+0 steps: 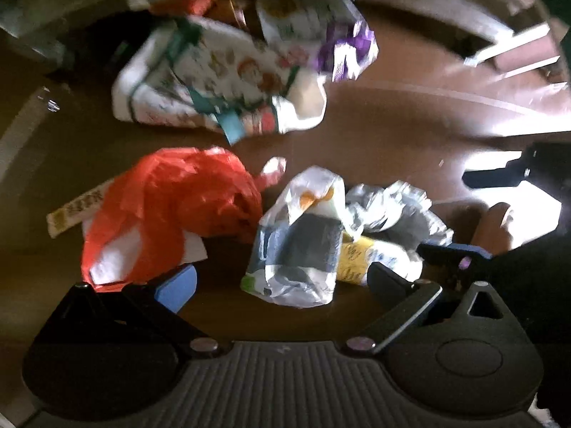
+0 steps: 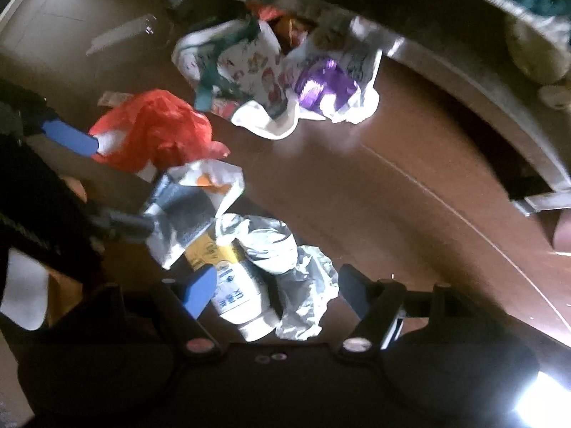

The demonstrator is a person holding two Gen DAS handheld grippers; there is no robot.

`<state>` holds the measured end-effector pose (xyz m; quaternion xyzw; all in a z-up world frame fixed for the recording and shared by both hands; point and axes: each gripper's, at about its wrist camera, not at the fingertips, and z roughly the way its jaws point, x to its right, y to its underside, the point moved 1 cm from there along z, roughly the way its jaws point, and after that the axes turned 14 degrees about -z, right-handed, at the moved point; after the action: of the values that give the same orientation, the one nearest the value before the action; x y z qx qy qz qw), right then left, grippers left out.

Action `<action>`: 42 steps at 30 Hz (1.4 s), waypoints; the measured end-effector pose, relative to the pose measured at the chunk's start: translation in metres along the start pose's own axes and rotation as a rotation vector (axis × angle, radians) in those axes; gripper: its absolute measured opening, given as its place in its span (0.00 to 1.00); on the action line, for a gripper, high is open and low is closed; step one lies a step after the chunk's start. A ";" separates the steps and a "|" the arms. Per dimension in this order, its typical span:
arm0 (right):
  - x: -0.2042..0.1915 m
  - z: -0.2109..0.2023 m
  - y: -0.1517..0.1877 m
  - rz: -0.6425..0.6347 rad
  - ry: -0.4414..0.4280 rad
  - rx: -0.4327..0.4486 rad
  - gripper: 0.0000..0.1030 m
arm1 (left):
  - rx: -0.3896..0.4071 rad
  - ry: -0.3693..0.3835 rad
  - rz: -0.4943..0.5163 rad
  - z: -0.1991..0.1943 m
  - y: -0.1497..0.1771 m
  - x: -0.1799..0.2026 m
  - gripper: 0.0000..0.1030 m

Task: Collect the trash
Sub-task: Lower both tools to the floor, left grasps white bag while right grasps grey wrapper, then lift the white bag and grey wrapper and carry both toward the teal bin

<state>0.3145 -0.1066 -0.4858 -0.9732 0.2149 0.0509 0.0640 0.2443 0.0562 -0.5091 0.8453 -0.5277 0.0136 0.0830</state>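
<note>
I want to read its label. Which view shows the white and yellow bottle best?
The right wrist view: the bottle lies nearly whole between the open fingers of the right hand-held gripper. The left wrist view shows only its yellow part behind a clear bag.

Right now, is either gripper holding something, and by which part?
Nothing is held. The left gripper and the right gripper are both open above the trash on the floor.

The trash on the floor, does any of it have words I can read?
None read clearly; the pictures are blurred.
Paper strip beside the red bag: dark marks, unreadable.
Yellow-and-white bottle: blue marks, too blurred.
Patterned bag: only pictures show.
</note>
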 end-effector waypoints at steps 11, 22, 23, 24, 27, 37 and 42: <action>0.011 0.059 0.001 -0.011 -0.048 -0.057 0.71 | -0.106 -0.010 0.063 0.057 0.007 -0.006 0.94; 0.013 0.084 -0.006 0.018 -0.016 -0.033 0.69 | -0.159 0.114 -0.004 0.073 0.000 -0.019 0.79; 0.012 0.085 -0.005 0.022 -0.015 -0.029 0.69 | -0.167 0.126 -0.019 0.074 0.000 -0.021 0.76; 0.011 0.087 -0.005 0.025 -0.016 -0.027 0.67 | -0.174 0.139 -0.031 0.072 -0.001 -0.025 0.74; 0.013 0.091 -0.008 0.028 -0.009 -0.046 0.41 | -0.181 0.169 -0.053 0.073 0.000 -0.030 0.65; 0.014 0.080 -0.015 0.040 0.005 -0.075 0.40 | -0.187 0.199 -0.084 0.039 -0.010 -0.033 0.30; 0.011 0.049 -0.021 0.065 0.044 -0.074 0.39 | -0.189 0.156 -0.050 0.019 -0.002 -0.025 0.28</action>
<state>0.3300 -0.0851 -0.5331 -0.9684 0.2454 0.0394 0.0213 0.2340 0.0761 -0.5305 0.8430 -0.4973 0.0272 0.2033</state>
